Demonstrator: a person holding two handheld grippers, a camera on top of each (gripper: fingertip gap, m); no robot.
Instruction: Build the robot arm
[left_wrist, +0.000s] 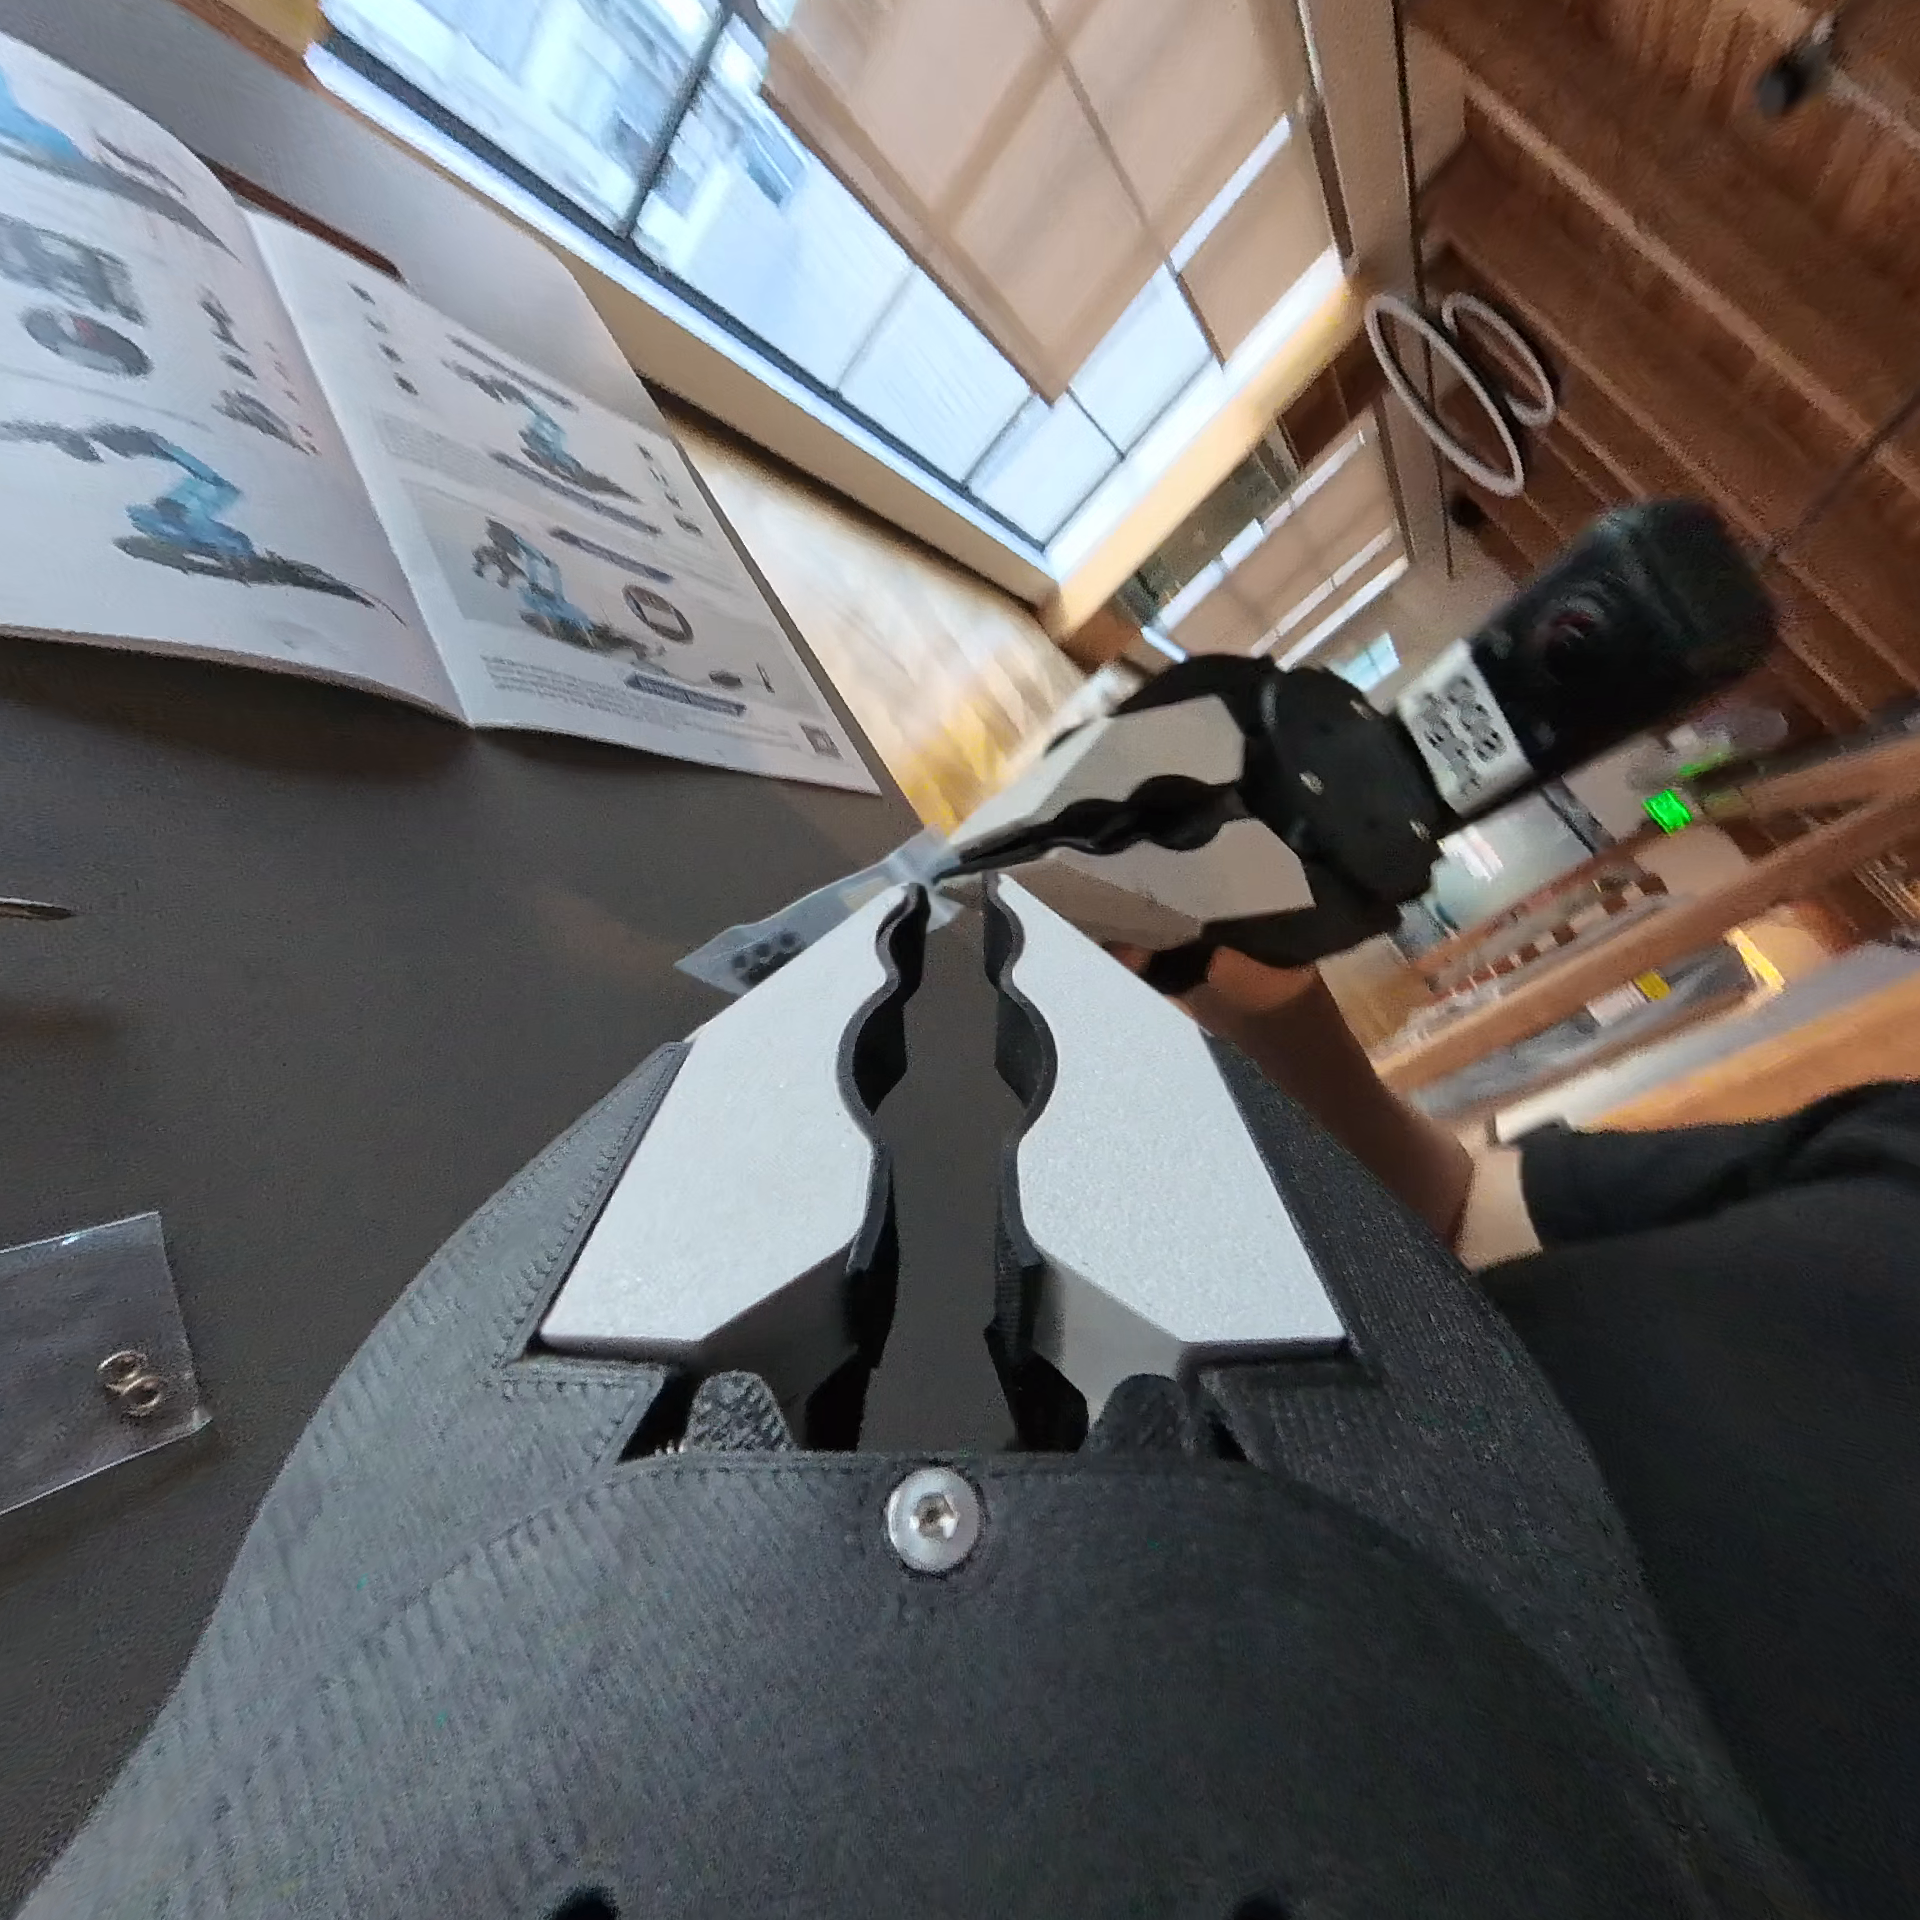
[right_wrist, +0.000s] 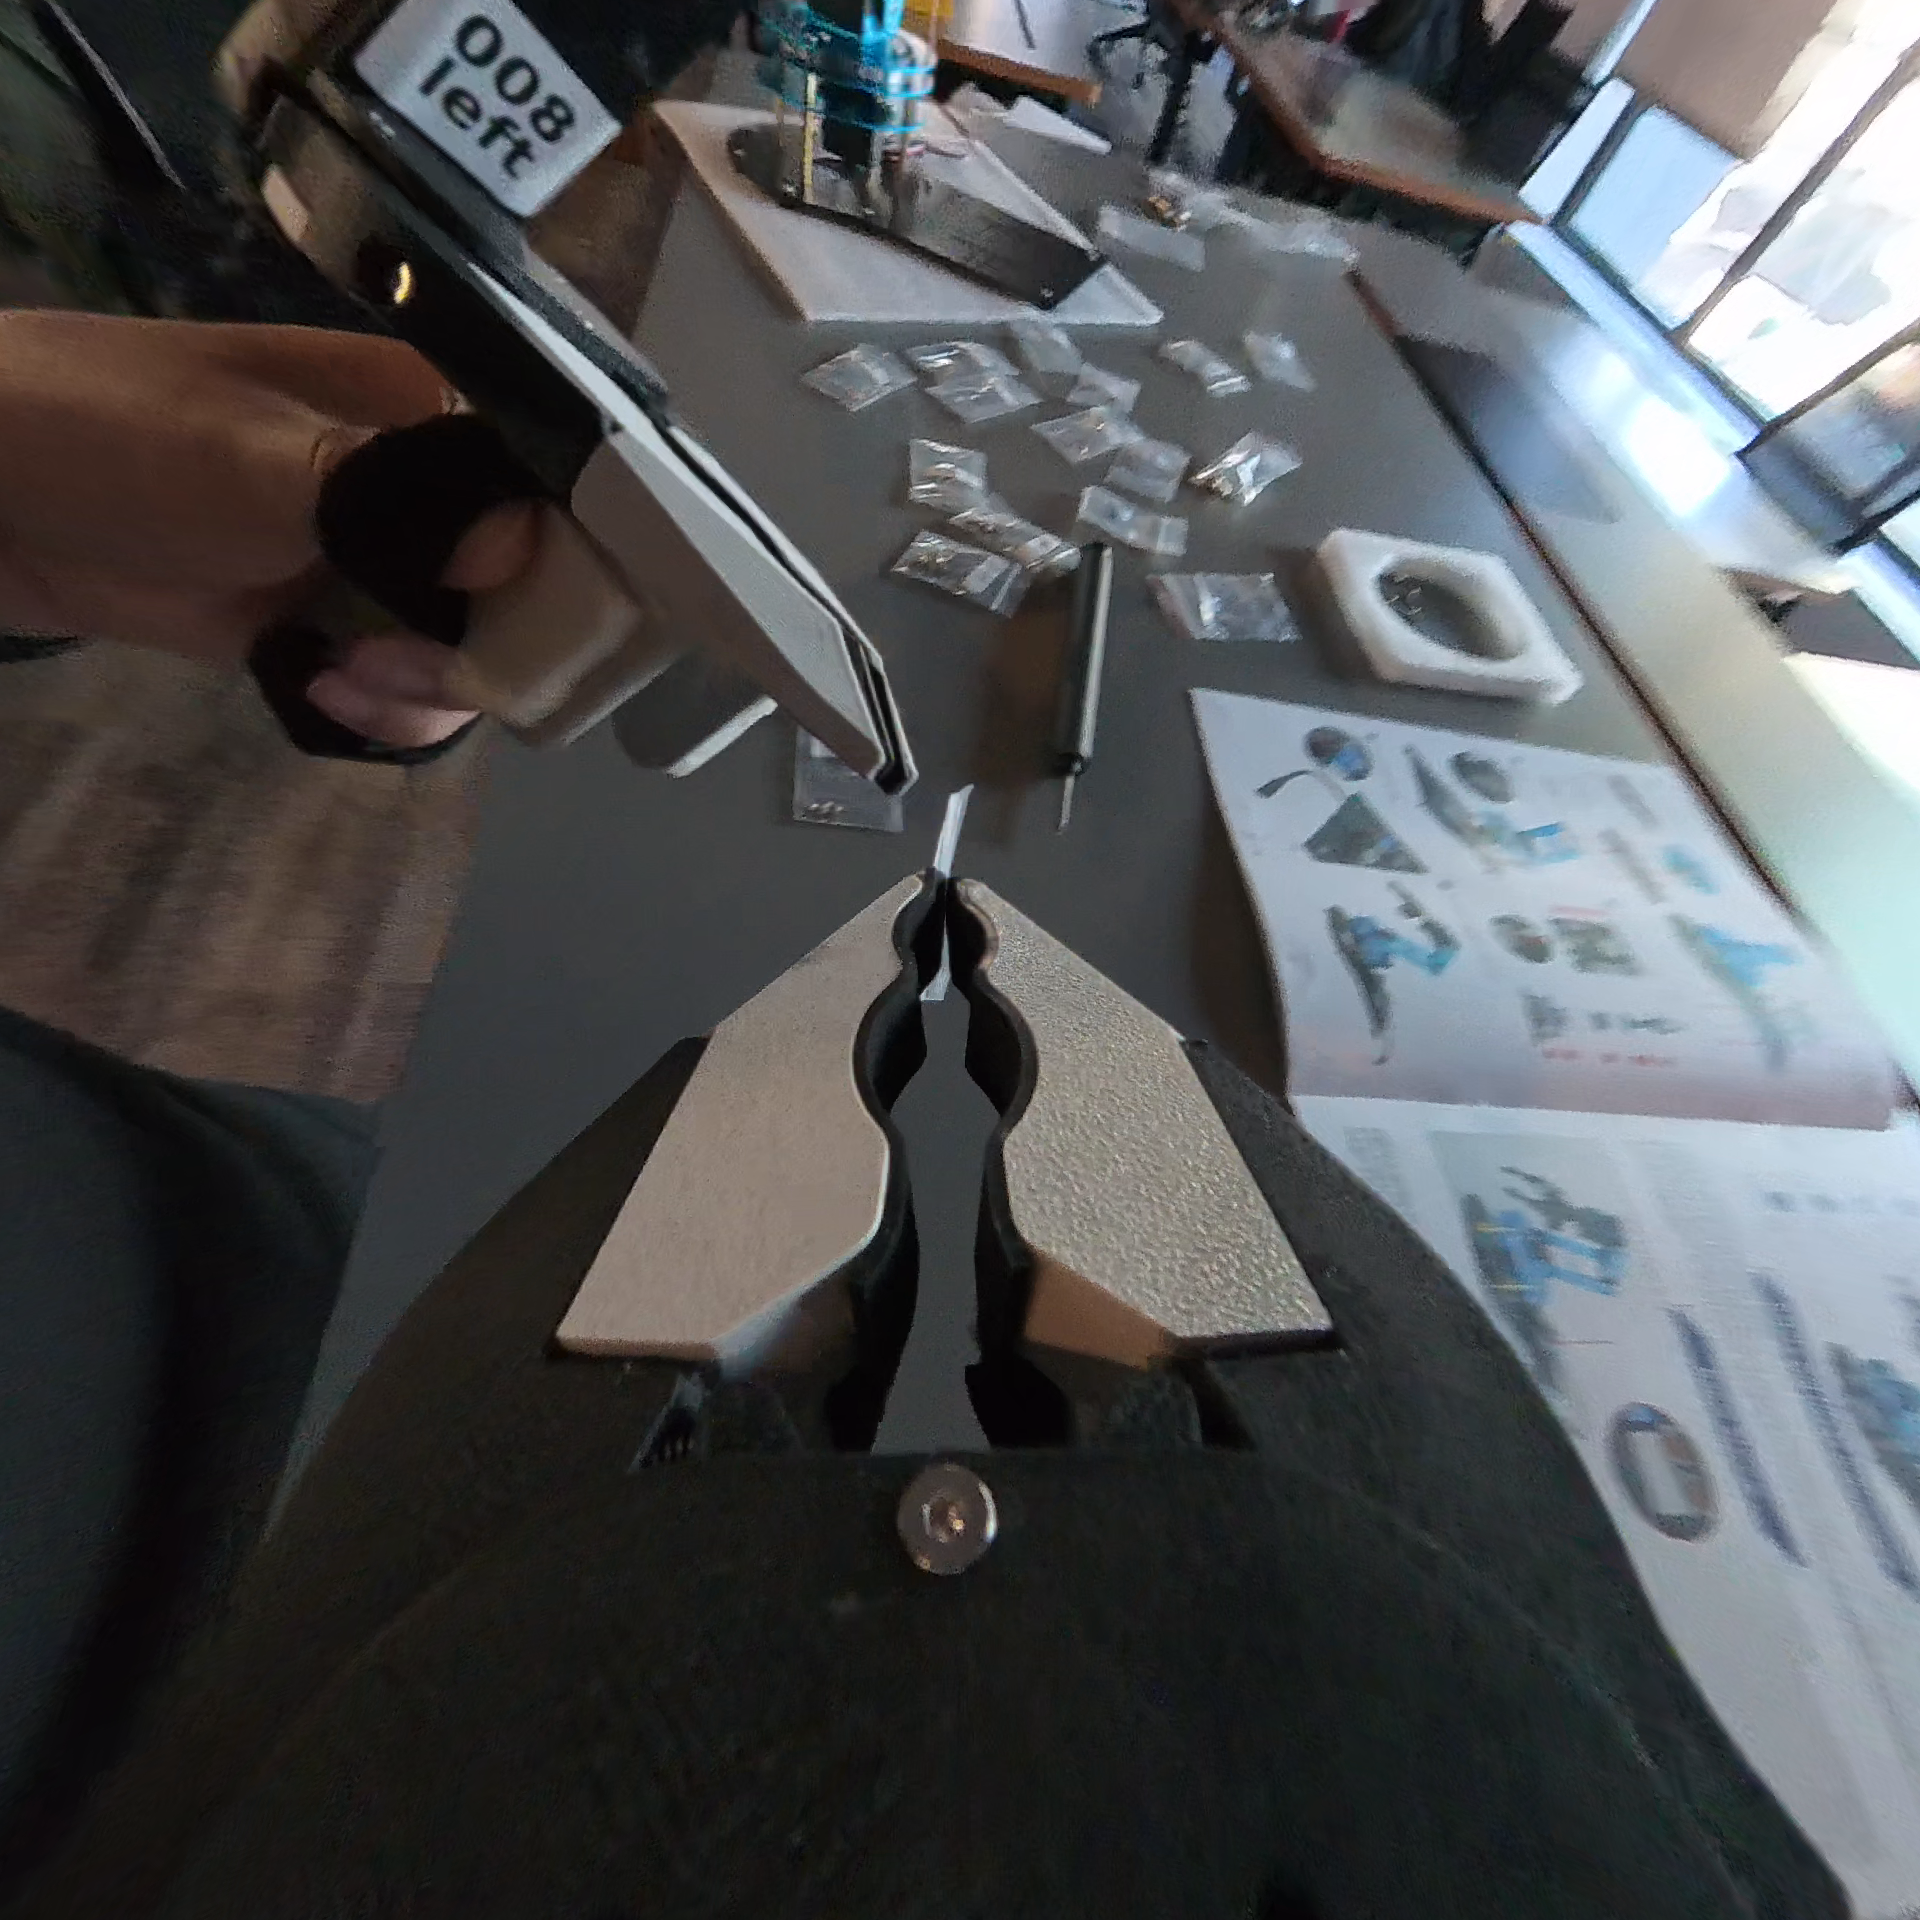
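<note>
My right gripper (right_wrist: 940, 888) is shut on a small clear plastic bag (right_wrist: 951, 831), which I see edge-on as a thin pale strip sticking out past the fingertips. In the left wrist view the right gripper (left_wrist: 961, 854) comes in from the right and pinches the same bag (left_wrist: 769, 940), which holds small dark parts at its far end. My left gripper (left_wrist: 956, 899) is open with a narrow gap, its left fingertip (left_wrist: 909, 914) right beside the bag and not pressing on it. In the right wrist view the left gripper (right_wrist: 891, 779) hangs just up and left of the bag, apart from it.
An open instruction booklet (right_wrist: 1538, 914) lies right of the grippers on the dark table (right_wrist: 623, 935). Several small clear bags (right_wrist: 1039, 457), a screwdriver (right_wrist: 1081, 665), a white foam frame (right_wrist: 1444, 613) and a flat bag (right_wrist: 842, 800) lie beyond. Another bag with metal pieces (left_wrist: 94, 1351) lies left. My left and right fingertips are right by each other.
</note>
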